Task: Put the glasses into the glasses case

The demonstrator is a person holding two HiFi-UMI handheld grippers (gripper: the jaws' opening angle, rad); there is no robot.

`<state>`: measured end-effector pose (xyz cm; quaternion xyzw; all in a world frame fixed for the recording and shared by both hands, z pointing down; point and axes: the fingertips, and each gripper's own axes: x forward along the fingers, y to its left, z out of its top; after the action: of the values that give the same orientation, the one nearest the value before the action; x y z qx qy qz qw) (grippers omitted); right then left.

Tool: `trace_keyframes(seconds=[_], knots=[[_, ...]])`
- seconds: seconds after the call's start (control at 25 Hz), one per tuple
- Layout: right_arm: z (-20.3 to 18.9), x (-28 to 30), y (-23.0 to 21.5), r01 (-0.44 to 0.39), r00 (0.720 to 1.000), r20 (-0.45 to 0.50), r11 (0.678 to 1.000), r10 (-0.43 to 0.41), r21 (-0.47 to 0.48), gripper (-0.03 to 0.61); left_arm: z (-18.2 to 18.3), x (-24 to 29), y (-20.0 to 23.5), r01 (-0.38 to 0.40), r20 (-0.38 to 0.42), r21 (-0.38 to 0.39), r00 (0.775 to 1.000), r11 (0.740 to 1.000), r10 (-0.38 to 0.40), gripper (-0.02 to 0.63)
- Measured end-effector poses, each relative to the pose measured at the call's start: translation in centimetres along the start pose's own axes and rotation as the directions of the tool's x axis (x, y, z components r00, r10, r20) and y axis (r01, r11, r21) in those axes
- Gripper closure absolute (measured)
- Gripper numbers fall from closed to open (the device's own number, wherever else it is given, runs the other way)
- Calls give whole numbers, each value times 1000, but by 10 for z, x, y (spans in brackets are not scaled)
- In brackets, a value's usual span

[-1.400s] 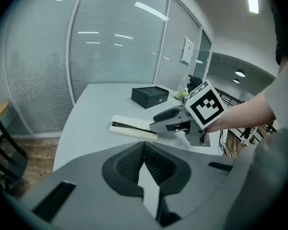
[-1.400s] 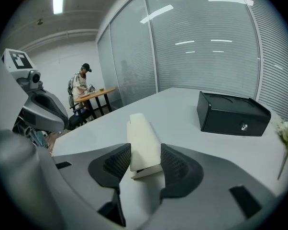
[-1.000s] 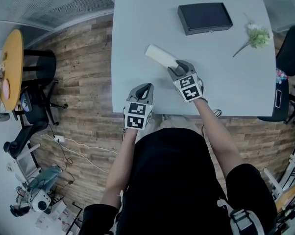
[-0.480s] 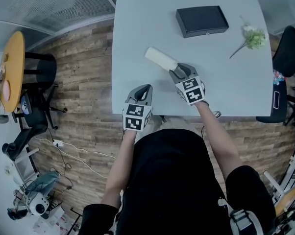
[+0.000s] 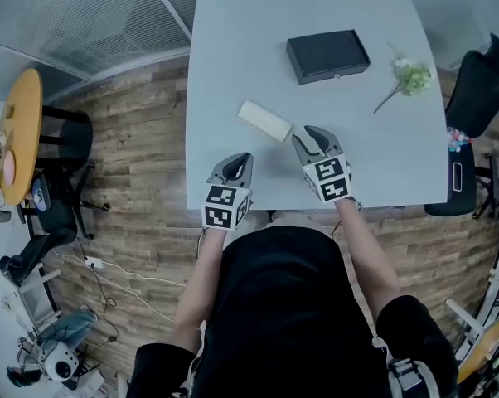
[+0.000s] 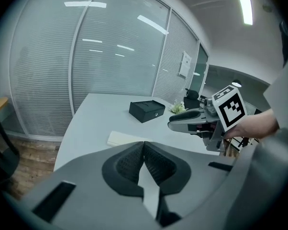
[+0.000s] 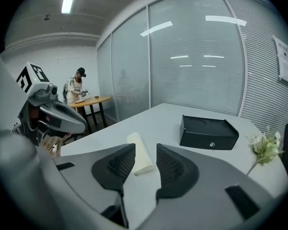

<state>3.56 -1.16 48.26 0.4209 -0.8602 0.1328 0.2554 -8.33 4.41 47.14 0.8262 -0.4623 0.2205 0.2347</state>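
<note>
Right gripper (image 5: 306, 133) has backed off the cream case (image 5: 265, 120); its jaws were just closing partway, now apart and empty. The case lies unmoved on the table (image 5: 233, 56), just beyond its tips. Left gripper (image 5: 243, 157) stays clenched, empty.

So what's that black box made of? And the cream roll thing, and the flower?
Black box: probably stiff board or plastic with a matte covering; its edges are sharp, it barely shines, a small shiny badge on front.
Cream roll thing: smooth, matte, rounded sides, maybe soft leatherette or plastic; unclear which.
Flower: white petals, green stem; real or fake, too small to tell.
</note>
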Motion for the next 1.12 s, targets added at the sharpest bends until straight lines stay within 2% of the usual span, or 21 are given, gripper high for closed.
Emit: trace_keyframes(seconds=[0.28, 0.64, 0.84, 1.12], knots=[[38, -40, -5, 47, 994, 100, 999, -46, -4, 457, 34, -13, 2, 10, 98, -17, 995, 1000, -8, 591], [88, -89, -18, 117, 963, 240, 992, -124, 40, 547, 88, -37, 7, 12, 227, -31, 974, 999, -5, 591], [103, -107, -18, 95, 947, 299, 991, -118, 89, 561, 108, -48, 3, 26, 267, -23, 964, 999, -19, 591], [109, -123, -16, 68, 935, 341, 992, -101, 107, 561, 127, -61, -3, 32, 302, 0, 953, 999, -31, 591]])
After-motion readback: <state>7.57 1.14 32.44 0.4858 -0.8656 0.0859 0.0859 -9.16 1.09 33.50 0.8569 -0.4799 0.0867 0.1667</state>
